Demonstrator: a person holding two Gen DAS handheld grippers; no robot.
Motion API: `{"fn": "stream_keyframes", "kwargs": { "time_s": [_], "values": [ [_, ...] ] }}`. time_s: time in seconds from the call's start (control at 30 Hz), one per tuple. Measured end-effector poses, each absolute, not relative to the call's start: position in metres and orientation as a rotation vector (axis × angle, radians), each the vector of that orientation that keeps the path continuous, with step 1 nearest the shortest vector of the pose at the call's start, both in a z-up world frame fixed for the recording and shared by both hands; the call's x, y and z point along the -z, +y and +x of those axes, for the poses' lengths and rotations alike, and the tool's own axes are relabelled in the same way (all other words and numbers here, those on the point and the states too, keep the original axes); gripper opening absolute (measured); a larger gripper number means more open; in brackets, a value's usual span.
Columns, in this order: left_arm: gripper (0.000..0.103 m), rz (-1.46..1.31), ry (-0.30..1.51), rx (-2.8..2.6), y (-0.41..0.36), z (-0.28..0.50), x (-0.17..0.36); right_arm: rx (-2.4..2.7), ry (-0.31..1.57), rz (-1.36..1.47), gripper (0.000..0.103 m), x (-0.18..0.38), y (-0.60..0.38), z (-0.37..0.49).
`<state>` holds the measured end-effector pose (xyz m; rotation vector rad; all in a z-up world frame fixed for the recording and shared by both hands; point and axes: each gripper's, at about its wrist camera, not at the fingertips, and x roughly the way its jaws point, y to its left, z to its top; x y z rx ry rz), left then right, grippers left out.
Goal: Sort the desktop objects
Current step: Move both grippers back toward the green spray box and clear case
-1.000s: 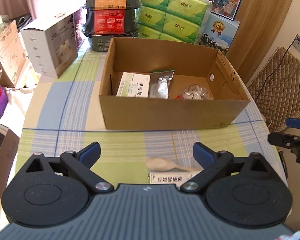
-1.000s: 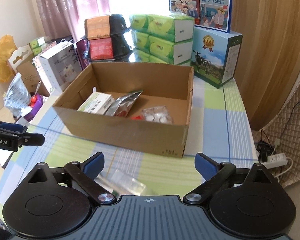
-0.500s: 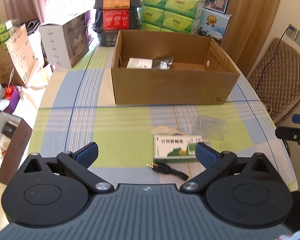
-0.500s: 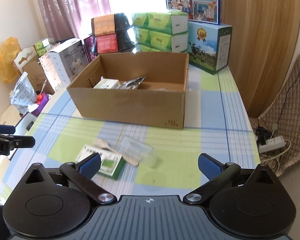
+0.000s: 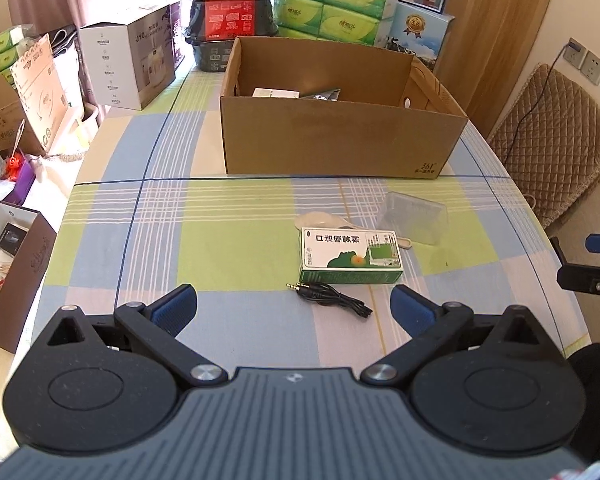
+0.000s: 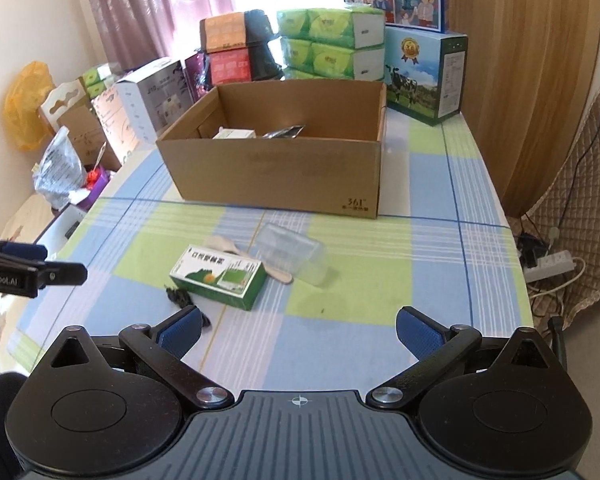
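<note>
An open cardboard box (image 5: 340, 148) (image 6: 276, 176) stands mid-table with a white carton and a foil packet inside. In front of it lie a green-and-white medicine box (image 5: 350, 255) (image 6: 220, 276), a pale plastic spoon (image 5: 324, 222) (image 6: 224, 245), a clear plastic container (image 5: 416, 218) (image 6: 290, 250) and a black audio cable (image 5: 328, 295) (image 6: 178, 296). My left gripper (image 5: 294, 306) is open, hovering just short of the cable. My right gripper (image 6: 300, 330) is open too, over bare tablecloth to the right of the medicine box.
Tissue packs (image 5: 336, 0), stacked food trays (image 5: 232, 8), a milk carton box (image 6: 424, 72) and a white appliance box (image 5: 132, 64) line the table's far side. A padded chair (image 5: 552, 152) stands to the right; boxes and bags sit off the left edge.
Both grippers have pulled back from the cardboard box toward the near table edge, bringing the medicine box, spoon, container and cable into view. Both stay open.
</note>
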<state>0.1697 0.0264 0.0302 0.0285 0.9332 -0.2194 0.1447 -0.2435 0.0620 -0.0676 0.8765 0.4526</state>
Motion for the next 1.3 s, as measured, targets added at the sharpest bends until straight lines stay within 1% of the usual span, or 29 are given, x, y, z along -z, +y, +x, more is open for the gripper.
{"fn": "stream_keyframes", "kwargs": {
  "time_s": [0.23, 0.6, 0.83, 0.9, 0.97, 1.07, 1.2, 1.3],
  "values": [
    [0.098, 0.087, 0.934, 0.280, 0.025, 0.166, -0.026, -0.486, 0.870, -0.135, 0.101, -0.053, -0.233, 0.140],
    [0.098, 0.181, 0.942, 0.331, 0.023, 0.171, -0.007, -0.502, 0.891, -0.202, 0.101, -0.037, -0.227, 0.156],
    [0.098, 0.350, 0.930, 0.457, 0.007, 0.181, 0.006, -0.567, 0.888, -0.319, 0.101, -0.026, -0.218, 0.169],
    [0.096, 0.412, 0.919, 0.500, 0.001, 0.185, 0.008, -0.593, 0.882, -0.360, 0.100, -0.023, -0.214, 0.174],
    [0.089, 0.465, 0.903, 0.543, -0.006, 0.190, 0.011, -0.620, 0.878, -0.400, 0.100, -0.020, -0.211, 0.180],
    [0.081, 0.537, 0.908, 0.591, -0.014, 0.204, 0.017, -0.664, 0.881, -0.450, 0.100, -0.015, -0.205, 0.191],
    [0.081, 0.625, 0.901, 0.671, -0.024, 0.220, 0.026, -0.702, 0.892, -0.509, 0.099, -0.007, -0.200, 0.209],
    [0.081, 0.679, 0.898, 0.736, -0.033, 0.231, 0.034, -0.721, 0.902, -0.560, 0.093, 0.000, -0.195, 0.223]
  ]
}}
